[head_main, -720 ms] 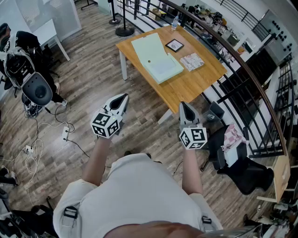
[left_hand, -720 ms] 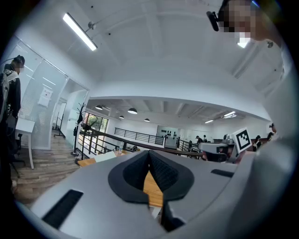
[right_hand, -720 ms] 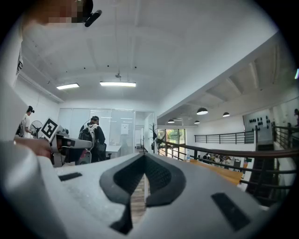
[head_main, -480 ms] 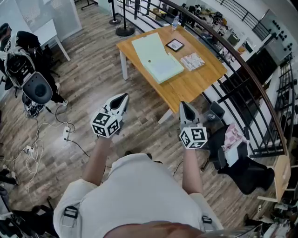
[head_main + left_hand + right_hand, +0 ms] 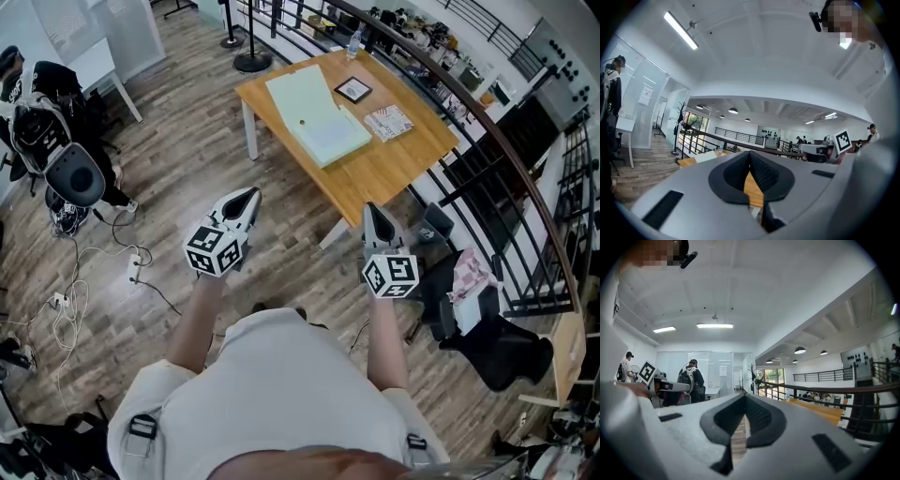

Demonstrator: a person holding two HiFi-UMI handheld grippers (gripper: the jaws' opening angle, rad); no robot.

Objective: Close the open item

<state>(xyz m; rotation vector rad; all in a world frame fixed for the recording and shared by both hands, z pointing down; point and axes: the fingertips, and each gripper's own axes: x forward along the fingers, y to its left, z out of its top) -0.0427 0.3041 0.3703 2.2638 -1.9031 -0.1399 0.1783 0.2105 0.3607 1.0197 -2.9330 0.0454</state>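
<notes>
A pale green folder (image 5: 315, 115) lies open on the wooden table (image 5: 384, 169) at the far side of the head view, well ahead of both grippers. My left gripper (image 5: 246, 200) is held over the floor, short of the table's near corner, shut with nothing between its jaws. My right gripper (image 5: 374, 215) hangs to its right, just before the table's front edge, also shut and empty. In the left gripper view the black pads (image 5: 757, 171) meet, with the table top (image 5: 689, 161) showing beyond. The right gripper view shows its pads (image 5: 754, 416) closed too.
A framed picture (image 5: 352, 90), a small book (image 5: 387, 123) and a bottle (image 5: 352, 46) also sit on the table. A railing (image 5: 487, 141) runs behind it. An office chair (image 5: 73, 178) and floor cables (image 5: 75, 281) are left; a dark chair with cloth (image 5: 469, 300) is right.
</notes>
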